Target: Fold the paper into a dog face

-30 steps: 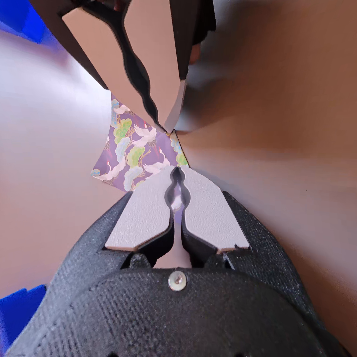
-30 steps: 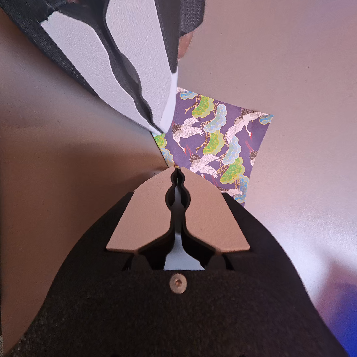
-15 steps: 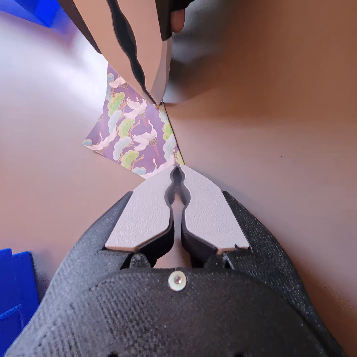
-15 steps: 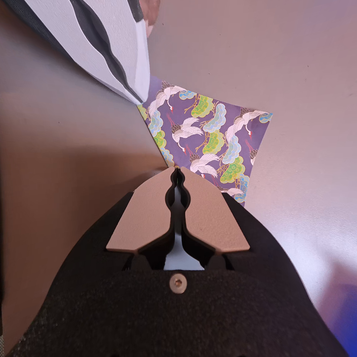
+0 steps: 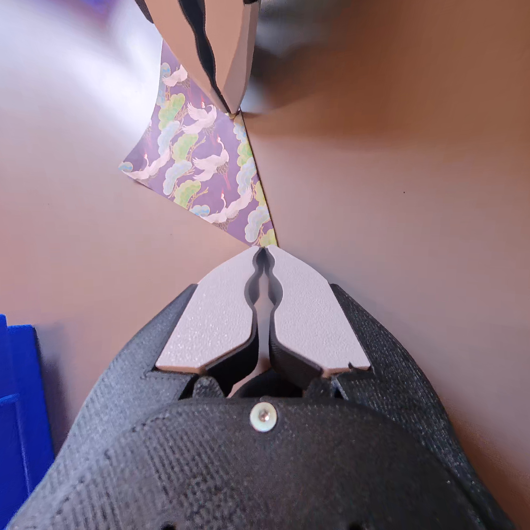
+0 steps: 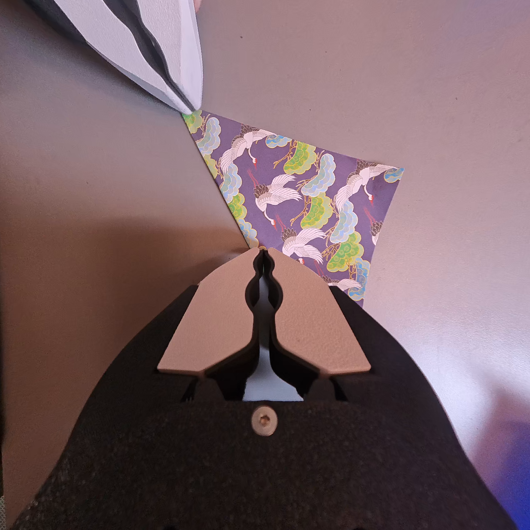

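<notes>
Your paper (image 5: 200, 172) (purple, crane and cloud print) lies flat on bench (image 5: 401, 200) as folded triangle, stretched between your two tools. Your left hand-held gripper (image 5: 263, 250): fingers closed together, tips touching paper's near corner; whether corner is pinched, cannot tell. Your right hand-held gripper (image 6: 263, 251): fingers closed, tips at opposite end of long folded edge, grip equally unclear. Blue object (image 5: 17, 401) sits at bench's left edge

I count 1 folded patterned paper (image 5: 206, 172), 2 tools, the left tool (image 5: 263, 249) and the right tool (image 6: 263, 250), 1 bench (image 5: 401, 200), and 1 blue bin (image 5: 20, 401).
</notes>
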Motion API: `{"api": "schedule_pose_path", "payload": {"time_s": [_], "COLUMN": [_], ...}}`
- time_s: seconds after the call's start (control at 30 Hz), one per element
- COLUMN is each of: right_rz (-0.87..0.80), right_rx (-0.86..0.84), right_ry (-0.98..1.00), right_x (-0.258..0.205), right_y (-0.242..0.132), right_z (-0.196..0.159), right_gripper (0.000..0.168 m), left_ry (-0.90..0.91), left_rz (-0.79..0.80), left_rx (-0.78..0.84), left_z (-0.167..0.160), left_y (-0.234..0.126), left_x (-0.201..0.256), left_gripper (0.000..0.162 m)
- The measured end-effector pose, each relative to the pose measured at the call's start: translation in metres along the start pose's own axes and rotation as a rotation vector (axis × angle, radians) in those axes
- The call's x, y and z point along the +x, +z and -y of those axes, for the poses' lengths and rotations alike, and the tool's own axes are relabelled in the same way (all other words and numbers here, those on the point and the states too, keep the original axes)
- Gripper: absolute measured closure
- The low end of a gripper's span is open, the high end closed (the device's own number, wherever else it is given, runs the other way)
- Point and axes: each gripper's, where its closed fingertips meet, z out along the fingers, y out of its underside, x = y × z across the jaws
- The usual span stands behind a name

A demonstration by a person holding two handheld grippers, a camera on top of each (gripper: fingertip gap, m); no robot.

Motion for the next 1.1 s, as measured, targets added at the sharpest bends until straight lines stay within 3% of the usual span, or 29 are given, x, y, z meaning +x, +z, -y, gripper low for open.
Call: {"api": "schedule_pose_path", "payload": {"time_s": [0.33,0.5,0.6,0.77,1.1], "right_rz": [-0.009,-0.013,-0.010,-0.024,-0.014], "right_rx": [-0.001,-0.004,-0.004,-0.002,0.005], "right_ry": [-0.004,-0.007,-0.005,-0.002,-0.005], "right_x": [0.000,0.000,0.000,0.000,0.000], "right_y": [0.000,0.000,0.000,0.000,0.000], "right_z": [0.000,0.000,0.000,0.000,0.000], "right_gripper": [0.168,0.168,0.168,0.168,0.168], "left_ry": [0.010,-0.109,-0.101,0.034,0.011], "left_rz": [0.070,0.080,0.002,-0.129,-0.146], "left_rx": [-0.004,0.172,0.201,0.050,0.054], "left_z": [-0.004,0.028,0.052,0.053,0.045], "left_y": [-0.013,-0.027,-0.007,0.032,0.040], "left_x": [-0.013,-0.039,-0.037,-0.020,-0.013], "left_gripper": [0.162,0.162,0.162,0.162,0.162]}}
